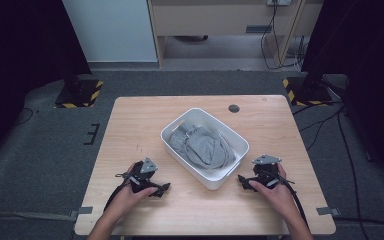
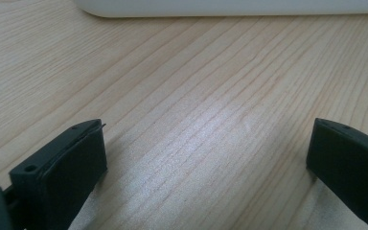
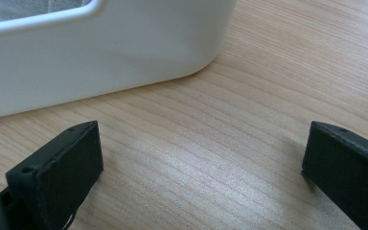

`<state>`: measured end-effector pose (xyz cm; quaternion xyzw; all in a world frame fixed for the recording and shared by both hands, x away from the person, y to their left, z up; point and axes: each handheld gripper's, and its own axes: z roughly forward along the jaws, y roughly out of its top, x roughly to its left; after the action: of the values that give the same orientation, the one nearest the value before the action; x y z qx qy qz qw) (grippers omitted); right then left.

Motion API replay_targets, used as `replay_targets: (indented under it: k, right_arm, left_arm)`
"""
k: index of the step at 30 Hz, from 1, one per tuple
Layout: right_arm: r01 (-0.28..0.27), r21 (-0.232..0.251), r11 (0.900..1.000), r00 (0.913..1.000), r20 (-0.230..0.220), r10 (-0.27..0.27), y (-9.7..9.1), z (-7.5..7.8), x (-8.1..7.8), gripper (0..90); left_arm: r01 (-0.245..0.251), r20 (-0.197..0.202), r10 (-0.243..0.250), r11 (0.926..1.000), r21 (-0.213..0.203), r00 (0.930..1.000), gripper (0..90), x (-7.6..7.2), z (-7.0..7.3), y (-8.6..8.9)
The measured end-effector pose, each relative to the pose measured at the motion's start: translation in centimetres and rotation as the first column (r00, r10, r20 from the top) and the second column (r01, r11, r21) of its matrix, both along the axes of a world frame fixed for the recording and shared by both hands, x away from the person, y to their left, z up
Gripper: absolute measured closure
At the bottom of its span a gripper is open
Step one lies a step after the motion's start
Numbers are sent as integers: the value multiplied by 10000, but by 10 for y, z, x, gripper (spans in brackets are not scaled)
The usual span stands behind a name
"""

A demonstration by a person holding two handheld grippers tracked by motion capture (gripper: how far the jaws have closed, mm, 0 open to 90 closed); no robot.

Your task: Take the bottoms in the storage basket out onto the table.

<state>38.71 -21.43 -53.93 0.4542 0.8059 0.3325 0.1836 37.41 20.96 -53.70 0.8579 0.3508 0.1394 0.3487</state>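
Nearest the person, both grippers rest low on the wooden table (image 1: 130, 120), one to either side of the white bin (image 1: 177, 148), which serves as the landmark. Left of the bin's near corner, the left gripper (image 1: 161, 189) sits in the person's left hand (image 1: 129, 196), its jaws spread wide with only bare wood between them; in the left gripper view (image 2: 206, 153) the bin's wall (image 2: 230, 7) lies well ahead across open table. Right of that same corner, the right gripper (image 1: 242, 181) is held by the right hand (image 1: 275, 192), likewise released and gripping nothing; in the right gripper view (image 3: 201, 153) the bin's rounded corner (image 3: 124, 52) stands near, just ahead of the jaws. Inside the bin lies a crumpled grey cloth (image 1: 202, 146), bunched and covering most of its floor, touched by neither gripper. Beyond the bin, a dark round grommet (image 1: 234, 108) sits in the table near its far edge.
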Motion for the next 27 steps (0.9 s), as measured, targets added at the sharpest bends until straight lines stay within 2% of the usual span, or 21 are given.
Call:
replay_targets:
  k: [12, 17, 21, 23, 25, 27]
  right_arm:
    - [-119, -142, 9998, 9999, -104, 118, 0, 4, -1, 47]
    - [-273, -191, 9994, 9996, 5, 273, -1, 13, -5, 57]
    - [-489, 13, 9988, 9988, -17, 489, -8, 28, -9, 73]
    - [-534, 203, 9984, 9985, 141, 531, -15, 42, -9, 78]
    - [-553, 243, 9982, 9983, 211, 548, -16, 47, -9, 86]
    - [-653, 258, 9975, 9971, 400, 642, -21, 61, -12, 87]
  left_arm:
    - [47, 2, -47, 10000, -5, 10000, 0, -1, 0, 0]
    - [79, -1, -79, 10000, 12, 10000, 0, -1, 0, 1]
    - [81, 1, -81, 10000, 12, 10000, 0, -1, 0, 1]
    - [83, -1, -83, 10000, 15, 10000, 0, -1, 0, 1]
    - [82, -1, -82, 10000, 13, 10000, 0, -1, 0, 1]
    - [84, 1, -84, 10000, 14, 10000, 0, -1, 0, 1]
